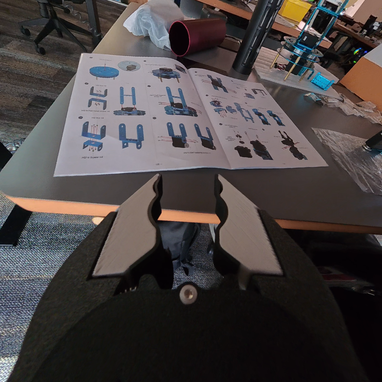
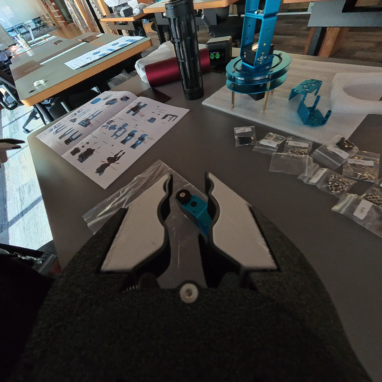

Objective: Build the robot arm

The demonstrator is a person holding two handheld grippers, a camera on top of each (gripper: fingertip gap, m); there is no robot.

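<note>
My left gripper (image 1: pixel 188 177) is open and empty. It hovers over the front edge of the dark table (image 1: pixel 258 192), just short of an open instruction booklet (image 1: pixel 165 115) with blue part drawings. My right gripper (image 2: pixel 188 175) is open, low over a clear plastic bag (image 2: pixel 124 196). A small blue-and-black part (image 2: pixel 194 206) lies on the bag between the jaws, against the right finger (image 2: pixel 233 223) and apart from the left one. The booklet also shows in the right wrist view (image 2: pixel 111 134). The left gripper's tips show at that view's left edge (image 2: pixel 12 143).
A blue robot-arm assembly (image 2: pixel 256 62) stands on a white foam sheet (image 2: pixel 219 101) with a loose blue bracket (image 2: pixel 310 103). Several small bags of screws (image 2: pixel 330 165) lie to the right. A black cylinder (image 2: pixel 188 51) and a maroon tube (image 1: pixel 196 35) are behind the booklet. One gripper's finger ends stand about 50 cm off the other's.
</note>
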